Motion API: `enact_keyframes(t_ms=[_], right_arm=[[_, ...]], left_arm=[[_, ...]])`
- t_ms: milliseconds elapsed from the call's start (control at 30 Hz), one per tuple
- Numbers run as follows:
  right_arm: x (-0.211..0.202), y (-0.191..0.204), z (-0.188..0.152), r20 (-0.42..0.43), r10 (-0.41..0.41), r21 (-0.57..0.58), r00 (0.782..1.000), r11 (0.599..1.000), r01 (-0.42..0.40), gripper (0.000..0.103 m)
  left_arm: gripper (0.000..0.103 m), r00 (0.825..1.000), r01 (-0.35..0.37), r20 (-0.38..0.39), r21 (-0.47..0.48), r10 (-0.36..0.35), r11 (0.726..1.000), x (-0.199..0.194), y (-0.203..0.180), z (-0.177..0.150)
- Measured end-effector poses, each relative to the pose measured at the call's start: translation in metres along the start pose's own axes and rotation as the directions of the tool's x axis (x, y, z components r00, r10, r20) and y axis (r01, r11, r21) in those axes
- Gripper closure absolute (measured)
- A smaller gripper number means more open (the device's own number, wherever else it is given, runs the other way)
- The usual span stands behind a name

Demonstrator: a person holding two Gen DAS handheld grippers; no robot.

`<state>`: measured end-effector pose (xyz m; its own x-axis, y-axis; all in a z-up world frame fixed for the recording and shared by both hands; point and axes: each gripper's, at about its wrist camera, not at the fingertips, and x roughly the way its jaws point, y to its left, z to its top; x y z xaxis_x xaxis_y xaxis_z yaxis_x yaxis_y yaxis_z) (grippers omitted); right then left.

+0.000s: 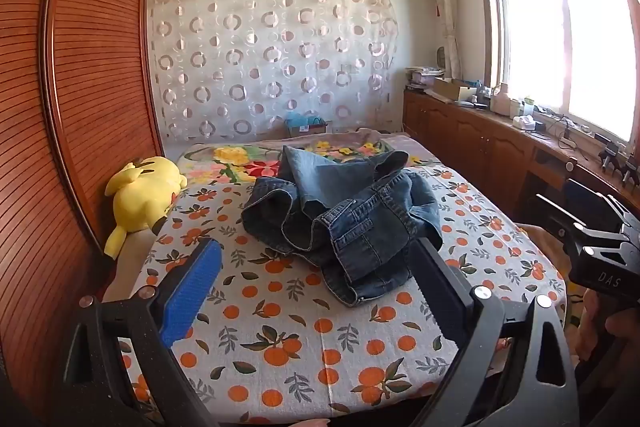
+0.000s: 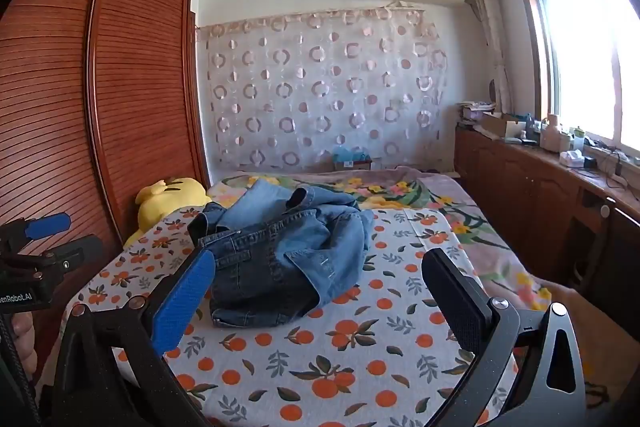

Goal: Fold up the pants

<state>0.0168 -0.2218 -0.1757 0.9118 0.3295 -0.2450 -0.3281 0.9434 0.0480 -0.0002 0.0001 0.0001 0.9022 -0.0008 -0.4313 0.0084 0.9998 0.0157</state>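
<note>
A pair of blue denim pants (image 1: pixel 340 215) lies crumpled in a heap in the middle of the bed, on the orange-print sheet (image 1: pixel 280 327). My left gripper (image 1: pixel 316 247) is open just short of the heap's near edge, with nothing between its blue and black fingers. In the right wrist view the pants (image 2: pixel 280 251) lie ahead of my right gripper (image 2: pixel 320 263), which is open wide and holds nothing. Each gripper shows in the other's view: the right gripper (image 1: pixel 580 223) at the right edge, the left gripper (image 2: pixel 60 235) at the left edge.
A yellow plush toy (image 1: pixel 144 195) lies at the bed's left side against a tall slatted wooden wardrobe (image 1: pixel 80 67). A floral blanket (image 1: pixel 240 159) covers the far end of the bed. A wooden cabinet counter (image 1: pixel 500 143) with clutter runs under the window on the right.
</note>
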Motion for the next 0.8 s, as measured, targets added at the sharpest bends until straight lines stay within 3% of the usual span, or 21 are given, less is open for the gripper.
enact_keyframes(t_ms=[800], right_arm=[[-0.0012,0.0032,-0.0015,-0.002,-0.003,0.002,1.0,1.0,0.003,0.0]], left_arm=[[0.008,1.0,0.002,0.001,-0.003,-0.002,1.0,0.0001,0.0001,0.0]])
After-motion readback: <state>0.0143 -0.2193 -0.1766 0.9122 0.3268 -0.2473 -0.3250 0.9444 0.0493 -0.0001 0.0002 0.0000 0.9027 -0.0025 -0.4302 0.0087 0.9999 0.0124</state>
